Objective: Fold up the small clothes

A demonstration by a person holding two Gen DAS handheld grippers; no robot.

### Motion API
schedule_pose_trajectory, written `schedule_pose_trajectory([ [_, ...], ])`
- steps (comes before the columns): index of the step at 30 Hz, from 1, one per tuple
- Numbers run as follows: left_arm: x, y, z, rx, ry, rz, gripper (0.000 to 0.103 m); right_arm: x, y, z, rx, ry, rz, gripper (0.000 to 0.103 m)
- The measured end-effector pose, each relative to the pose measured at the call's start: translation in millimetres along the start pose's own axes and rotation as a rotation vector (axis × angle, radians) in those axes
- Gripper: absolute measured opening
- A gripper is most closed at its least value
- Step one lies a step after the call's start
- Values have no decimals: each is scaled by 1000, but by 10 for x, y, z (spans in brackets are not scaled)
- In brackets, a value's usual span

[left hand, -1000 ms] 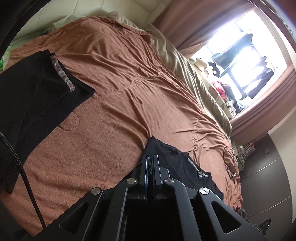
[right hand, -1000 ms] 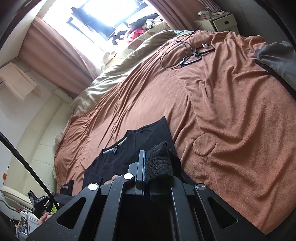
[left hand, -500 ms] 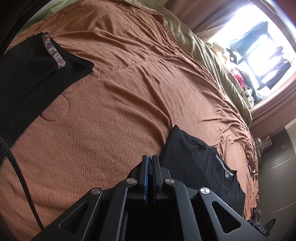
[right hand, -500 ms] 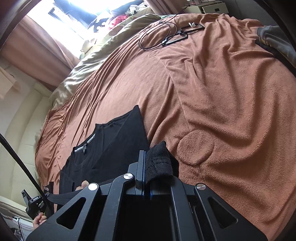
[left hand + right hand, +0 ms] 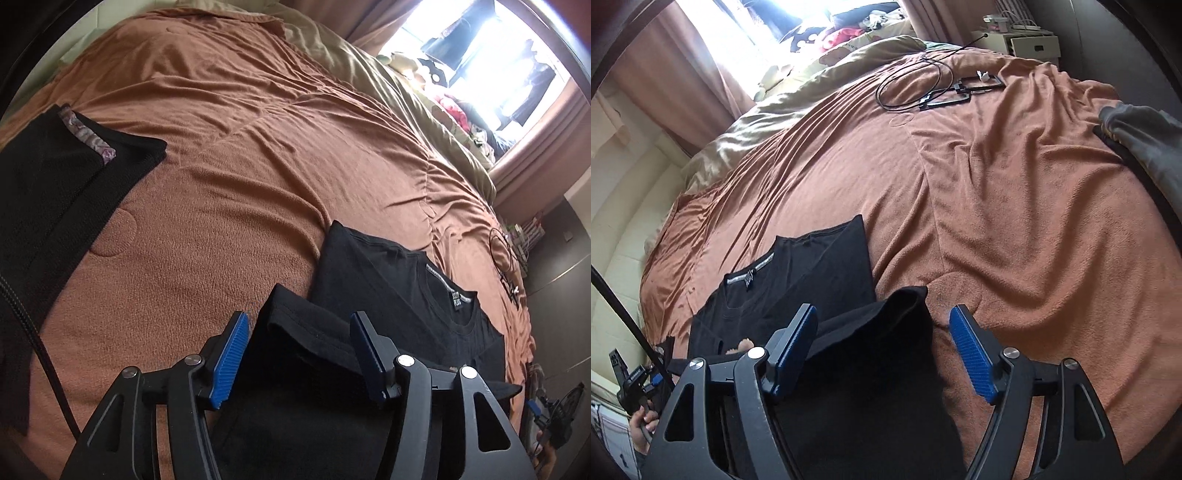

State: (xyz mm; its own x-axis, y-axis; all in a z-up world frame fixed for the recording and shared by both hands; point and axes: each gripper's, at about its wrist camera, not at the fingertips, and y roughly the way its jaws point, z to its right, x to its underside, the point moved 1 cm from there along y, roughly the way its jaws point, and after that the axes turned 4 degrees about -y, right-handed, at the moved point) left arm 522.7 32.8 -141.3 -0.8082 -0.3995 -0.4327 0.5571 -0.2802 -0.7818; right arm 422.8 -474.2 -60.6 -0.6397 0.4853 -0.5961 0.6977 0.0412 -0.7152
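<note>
A black T-shirt (image 5: 391, 280) lies partly folded on the brown blanket (image 5: 240, 166), collar label up; it also shows in the right wrist view (image 5: 812, 273). My left gripper (image 5: 299, 336) is open, its blue pads (image 5: 229, 354) on either side of the shirt's folded edge, not gripping it. My right gripper (image 5: 882, 332) is open too, blue pads (image 5: 971, 354) apart around the other folded corner of the shirt. The cloth lies loose between both pairs of fingers.
A second black garment with a patterned band (image 5: 55, 177) lies at the left. A grey garment (image 5: 1145, 136) lies at the right edge. Black cables and frames (image 5: 945, 88) rest on the blanket (image 5: 1015, 203) near a white nightstand (image 5: 1030, 44). An olive duvet (image 5: 406, 99) lies by the window.
Both grippers were shut on the shirt's edges and carried them forward; now both have opened and the folded cloth lies released on the bed.
</note>
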Motion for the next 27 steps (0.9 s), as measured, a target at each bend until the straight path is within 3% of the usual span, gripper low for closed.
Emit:
schedule_pose_trajectory([
  [17, 417, -387, -183, -93, 221, -78, 60, 421, -311, -10, 70, -143, -87, 73],
  [27, 466, -11, -51, -157, 333, -150, 60, 478, -50, -25, 136, -208, -150, 73],
])
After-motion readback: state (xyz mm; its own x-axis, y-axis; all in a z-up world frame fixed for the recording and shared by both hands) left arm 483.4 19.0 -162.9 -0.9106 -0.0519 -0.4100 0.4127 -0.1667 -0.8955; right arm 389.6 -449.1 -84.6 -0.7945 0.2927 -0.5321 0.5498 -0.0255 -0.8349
